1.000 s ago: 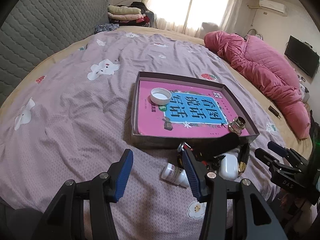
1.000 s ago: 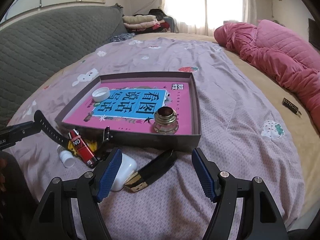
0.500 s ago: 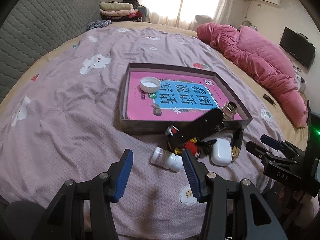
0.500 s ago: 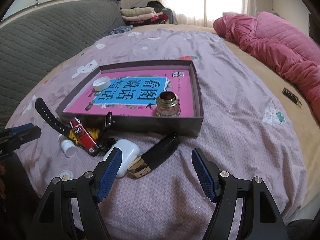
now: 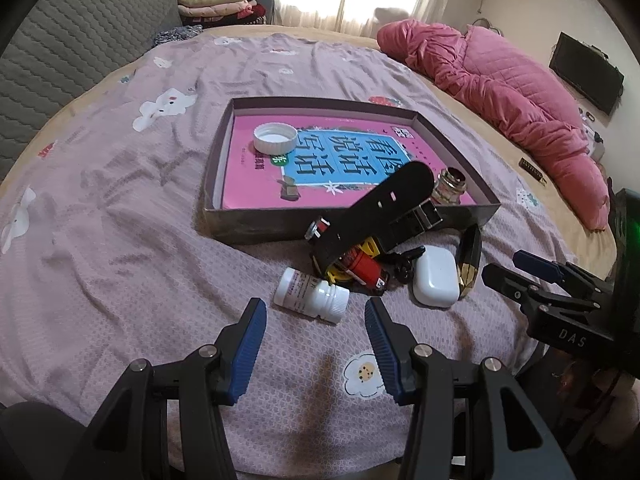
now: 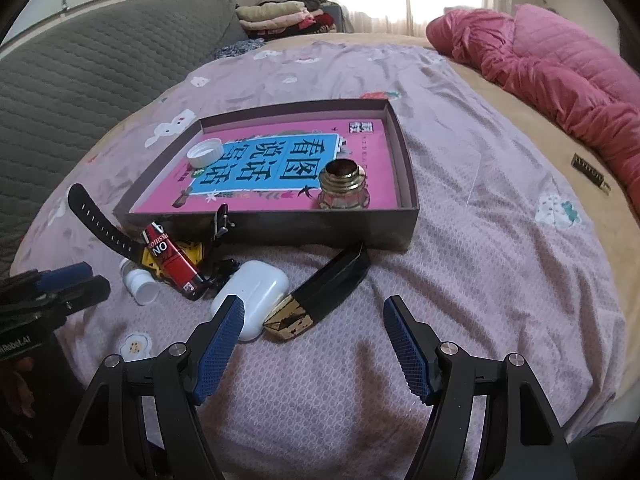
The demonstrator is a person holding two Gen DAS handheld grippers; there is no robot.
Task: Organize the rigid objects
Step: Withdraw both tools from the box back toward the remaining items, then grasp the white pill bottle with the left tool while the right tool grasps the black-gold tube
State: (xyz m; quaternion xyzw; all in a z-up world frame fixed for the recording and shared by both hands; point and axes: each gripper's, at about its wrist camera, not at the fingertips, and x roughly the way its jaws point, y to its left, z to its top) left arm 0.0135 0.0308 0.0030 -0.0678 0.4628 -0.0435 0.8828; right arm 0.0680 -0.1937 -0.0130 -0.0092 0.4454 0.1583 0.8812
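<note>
While we are holding both grippers over the bed [image 5: 120, 208], its lilac sheet is carrying everything. We are seeing the shallow box [image 5: 256, 222] lying mid-bed, with a pink book [image 6: 360, 160] lining its floor, a white cap [image 5: 275, 137] sitting near its far left corner and a small glass jar [image 6: 343, 188] standing at its near right. Just in front of the box's near wall, a clutter is crowding together: a black watch strap [image 5: 384, 208] arching up over a red lighter [image 6: 172, 258], a white earbud case [image 6: 256, 296], a black-and-gold clip [image 6: 320, 296] and a white pill bottle [image 5: 312, 294] lying on its side. We are keeping the left gripper [image 5: 316, 336] spread wide and gripping nothing, its fingers [image 5: 250, 344] hovering just short of the pill bottle. We are keeping the right gripper [image 6: 314, 340] spread wide too, holding nothing, with its left finger just beside the earbud case and the clip lying just ahead of the gap.
</note>
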